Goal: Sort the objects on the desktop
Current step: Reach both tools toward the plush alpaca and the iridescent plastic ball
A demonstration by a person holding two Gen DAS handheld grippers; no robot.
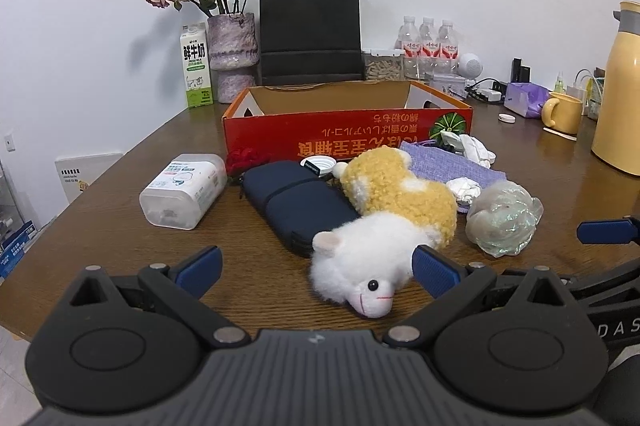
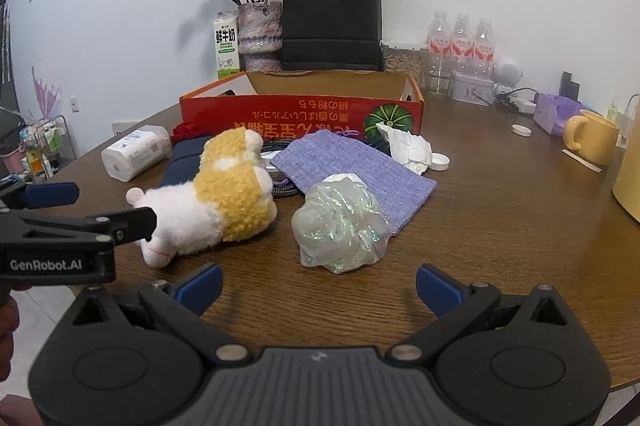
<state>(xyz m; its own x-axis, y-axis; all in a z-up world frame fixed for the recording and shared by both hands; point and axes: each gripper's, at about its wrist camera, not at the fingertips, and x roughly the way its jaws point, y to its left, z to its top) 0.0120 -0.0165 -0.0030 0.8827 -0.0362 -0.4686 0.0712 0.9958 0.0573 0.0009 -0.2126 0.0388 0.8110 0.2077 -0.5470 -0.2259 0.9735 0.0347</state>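
A white and yellow plush sheep (image 1: 380, 218) lies on the wooden table (image 1: 260, 266), head toward me; it also shows in the right wrist view (image 2: 216, 198). My left gripper (image 1: 316, 268) is open and empty, its right finger beside the sheep's head. My right gripper (image 2: 318, 286) is open and empty, just short of an iridescent bath pouf (image 2: 340, 226) (image 1: 502, 218). A navy pouch (image 1: 296, 206), a plastic wipes tub (image 1: 184, 188), a purple cloth (image 2: 352, 166) and crumpled paper (image 2: 408, 146) lie in front of an open red cardboard box (image 1: 348, 134) (image 2: 300, 114).
Along the back wall stand a milk carton (image 1: 196, 66), a vase of dried roses (image 1: 232, 54), a black paper bag (image 1: 310, 26) and water bottles (image 1: 428, 42). A yellow mug (image 1: 564, 112) and a yellow thermos (image 1: 620, 86) stand at the right. The left gripper's arm (image 2: 60, 238) shows at the left.
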